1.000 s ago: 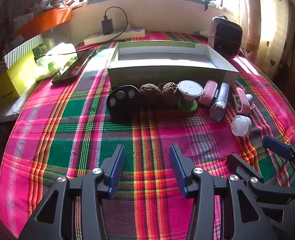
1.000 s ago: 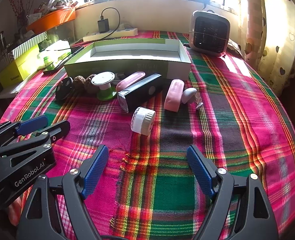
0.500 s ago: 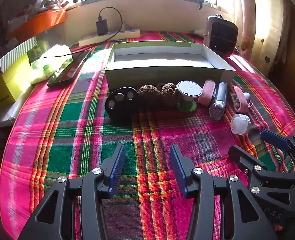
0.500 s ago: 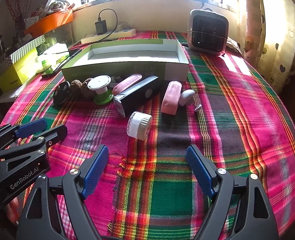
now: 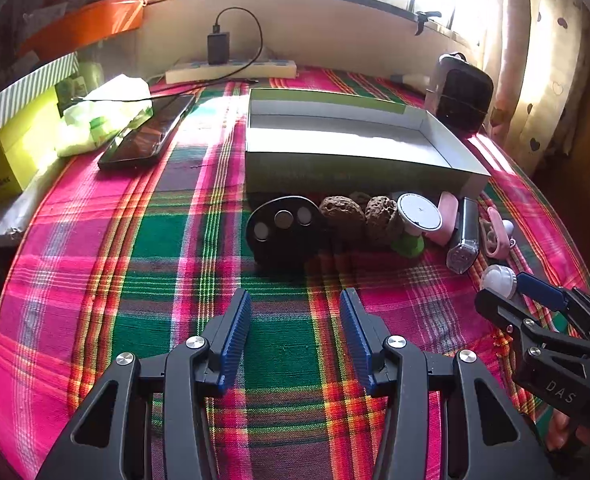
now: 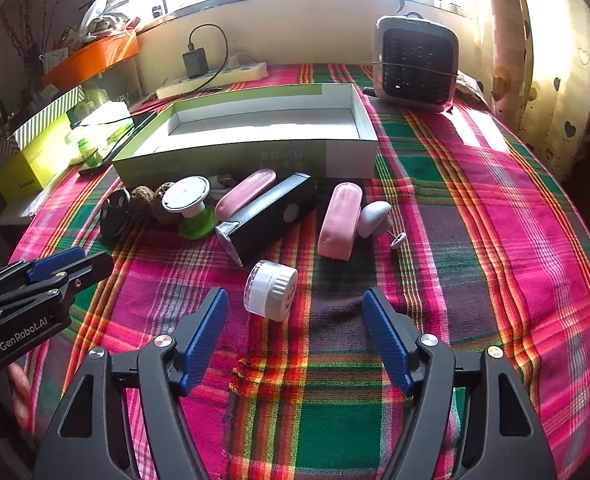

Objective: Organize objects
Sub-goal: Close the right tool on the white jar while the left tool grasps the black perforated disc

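Observation:
A shallow open box [image 6: 251,156], green outside and white inside, stands mid-table. Along its near side lie a black oval disc [image 5: 283,228], two rough brown stones [image 5: 343,212], a white-topped green spool [image 6: 193,208], pink cases [image 6: 341,220], a black rectangular device [image 6: 271,216] and a pale rounded piece [image 6: 373,216]. A small white jar [image 6: 271,290] lies on its side just beyond my right gripper [image 6: 294,300], whose jaws are closing without touching it. My left gripper [image 5: 295,304] hovers open over bare cloth, short of the black disc.
A plaid cloth [image 5: 155,280] covers the round table. A small heater [image 6: 415,64] stands at the back right, a power strip with charger [image 5: 231,68] by the wall. A phone [image 5: 147,136], a plastic bag and yellow-green boxes [image 5: 11,152] crowd the left edge.
My right gripper's jaws have narrowed and the white jar sits nearer its fingertips. The left gripper has drifted a little closer to the row of items, still open.

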Available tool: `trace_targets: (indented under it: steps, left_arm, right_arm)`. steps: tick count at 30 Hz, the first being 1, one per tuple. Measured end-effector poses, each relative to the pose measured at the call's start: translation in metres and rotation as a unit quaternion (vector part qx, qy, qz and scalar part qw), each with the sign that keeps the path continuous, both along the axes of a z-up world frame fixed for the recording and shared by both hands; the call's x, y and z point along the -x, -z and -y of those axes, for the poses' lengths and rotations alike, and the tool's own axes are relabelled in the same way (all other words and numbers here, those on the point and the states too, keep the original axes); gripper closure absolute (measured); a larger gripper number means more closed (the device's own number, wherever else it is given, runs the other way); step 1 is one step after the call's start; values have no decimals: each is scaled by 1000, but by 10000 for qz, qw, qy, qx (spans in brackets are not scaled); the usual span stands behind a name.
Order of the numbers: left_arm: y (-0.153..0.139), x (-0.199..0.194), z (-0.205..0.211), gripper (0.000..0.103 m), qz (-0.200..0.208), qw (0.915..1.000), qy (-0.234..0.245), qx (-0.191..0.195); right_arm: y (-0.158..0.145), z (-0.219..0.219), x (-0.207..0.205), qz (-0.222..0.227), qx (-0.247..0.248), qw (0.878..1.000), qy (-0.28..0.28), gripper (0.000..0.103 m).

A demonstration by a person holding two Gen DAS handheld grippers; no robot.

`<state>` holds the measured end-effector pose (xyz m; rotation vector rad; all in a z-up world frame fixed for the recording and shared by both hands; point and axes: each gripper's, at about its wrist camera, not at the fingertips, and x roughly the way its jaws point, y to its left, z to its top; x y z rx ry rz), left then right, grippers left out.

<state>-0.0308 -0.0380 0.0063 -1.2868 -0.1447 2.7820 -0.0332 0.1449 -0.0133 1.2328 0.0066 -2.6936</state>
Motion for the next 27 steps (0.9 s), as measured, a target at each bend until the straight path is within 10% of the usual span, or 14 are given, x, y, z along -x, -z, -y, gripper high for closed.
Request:
trace_targets:
  steps: [17, 27]
  left_arm:
    - [-7, 34, 16, 58, -152, 9998, -3, -153]
    - [-3, 46, 17, 58, -79, 9999, 94, -121]
  right_arm:
    - [-2, 1, 4, 27, 57, 9998, -179, 77]
    - [-2, 0, 8, 72, 133, 9996, -227, 79]
